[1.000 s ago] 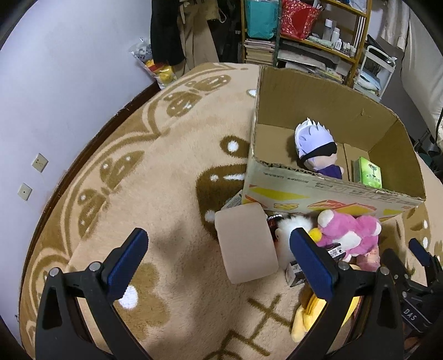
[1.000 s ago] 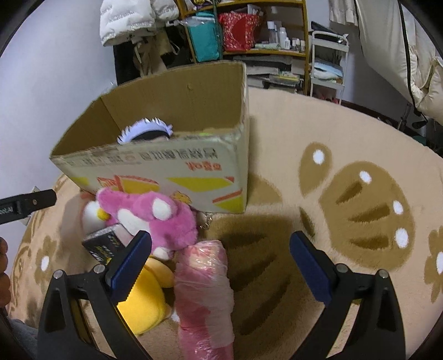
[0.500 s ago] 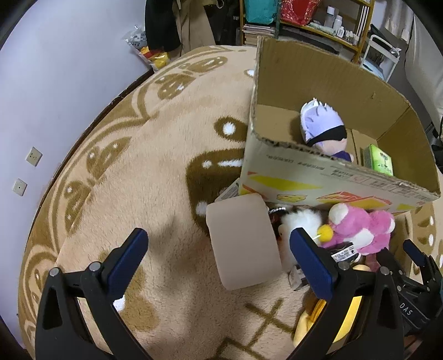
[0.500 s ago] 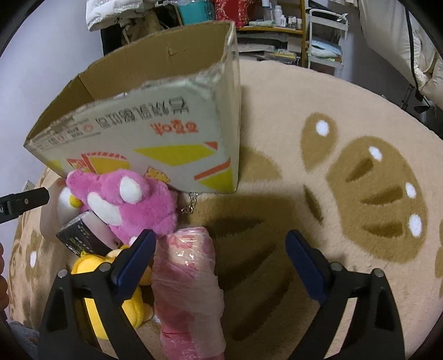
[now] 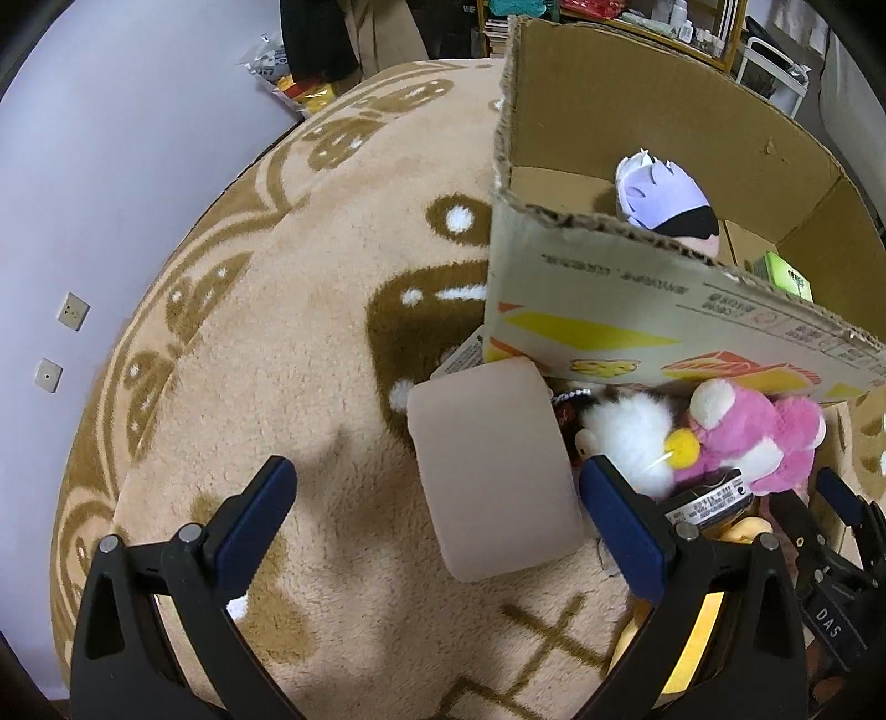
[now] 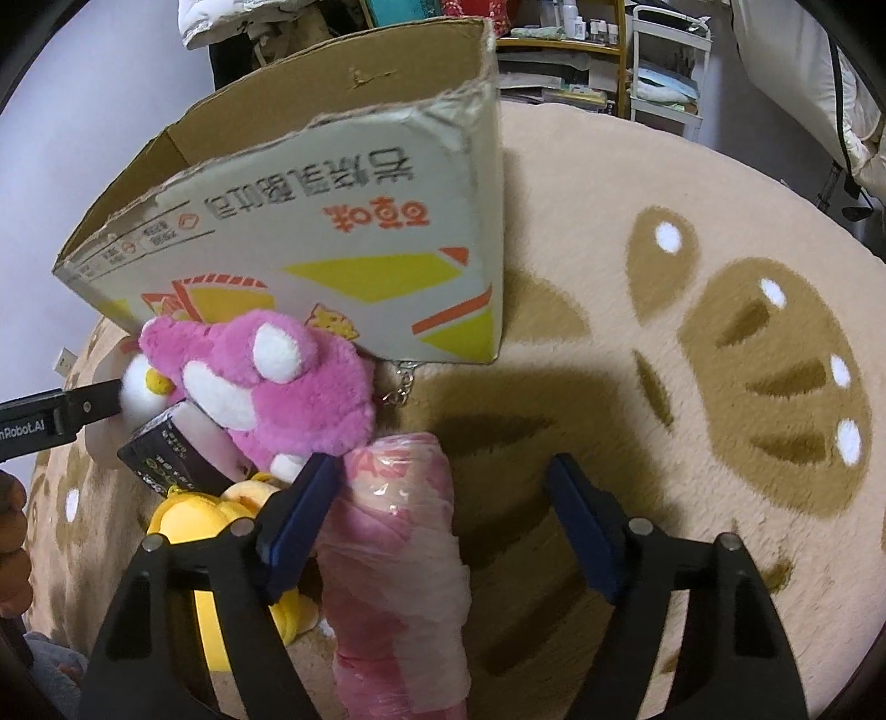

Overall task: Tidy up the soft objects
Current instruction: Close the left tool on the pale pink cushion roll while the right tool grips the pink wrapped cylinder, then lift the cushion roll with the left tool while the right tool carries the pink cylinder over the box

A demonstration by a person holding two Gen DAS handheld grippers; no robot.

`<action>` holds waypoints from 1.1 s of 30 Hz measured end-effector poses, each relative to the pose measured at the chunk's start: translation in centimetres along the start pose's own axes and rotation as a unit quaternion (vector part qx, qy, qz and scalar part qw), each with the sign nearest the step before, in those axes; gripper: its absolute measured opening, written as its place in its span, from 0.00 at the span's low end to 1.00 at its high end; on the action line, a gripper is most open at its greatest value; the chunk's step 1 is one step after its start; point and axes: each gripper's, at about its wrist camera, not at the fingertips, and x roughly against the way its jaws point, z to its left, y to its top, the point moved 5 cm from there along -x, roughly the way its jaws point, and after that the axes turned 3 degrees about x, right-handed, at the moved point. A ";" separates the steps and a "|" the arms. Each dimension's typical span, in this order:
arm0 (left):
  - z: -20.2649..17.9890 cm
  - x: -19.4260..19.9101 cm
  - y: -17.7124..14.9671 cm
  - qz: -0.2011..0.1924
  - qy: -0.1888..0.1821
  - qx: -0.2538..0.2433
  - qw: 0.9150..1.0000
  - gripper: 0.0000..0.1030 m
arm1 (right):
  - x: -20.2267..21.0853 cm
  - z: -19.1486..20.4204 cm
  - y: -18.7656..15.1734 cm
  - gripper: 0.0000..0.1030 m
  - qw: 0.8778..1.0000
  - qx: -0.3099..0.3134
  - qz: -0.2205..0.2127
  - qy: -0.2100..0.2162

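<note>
A cardboard box (image 5: 637, 310) stands on the rug and holds a purple-haired doll (image 5: 664, 196) and a green pack (image 5: 786, 277). In front of it lie a beige soft block (image 5: 493, 471), a white fluffy toy (image 5: 631, 437), a pink plush (image 5: 753, 437), a black box (image 6: 166, 459), a yellow plush (image 6: 205, 531) and a pink plastic-wrapped roll (image 6: 398, 559). My left gripper (image 5: 443, 520) is open, low over the beige block. My right gripper (image 6: 443, 520) is open, with the pink roll between its fingers, not clamped.
A beige rug with brown paw and butterfly patterns (image 5: 249, 343) covers the floor. A lilac wall (image 5: 83, 194) with sockets runs along the left. Shelves (image 6: 581, 50) with clutter stand behind the box. The box wall (image 6: 360, 266) is close ahead of my right gripper.
Both grippers have come lower and closer to the pile. The beige block now lies between my left fingers, and the pink roll now lies between my right fingers.
</note>
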 end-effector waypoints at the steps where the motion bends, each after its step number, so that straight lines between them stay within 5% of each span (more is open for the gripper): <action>1: -0.1 -0.1 -0.1 0.002 -0.001 0.000 1.000 0.98 | 0.0 0.3 -0.2 0.79 1.000 0.003 0.001 -0.001; 6: -0.6 -0.3 -0.3 0.006 -0.010 -0.003 1.000 0.86 | 0.4 2.0 -1.1 0.41 0.999 0.002 0.015 0.046; 11: -0.7 -0.8 -0.5 0.015 -0.035 0.010 0.999 0.71 | 0.7 2.6 -1.4 0.38 0.999 0.004 0.013 0.052; 15: -1.0 -0.6 -0.6 0.018 -0.059 0.014 0.998 0.47 | 1.7 2.8 -1.2 0.25 0.999 0.008 -0.004 0.043; 24: -1.2 0.9 -0.9 -0.005 -0.059 0.007 0.998 0.39 | 4.5 2.9 -0.4 0.19 0.998 0.024 -0.043 0.029; 33: 0.0 4.7 -1.1 -0.054 -0.065 0.025 0.996 0.39 | 10.5 3.4 0.7 0.17 0.988 0.048 -0.143 0.004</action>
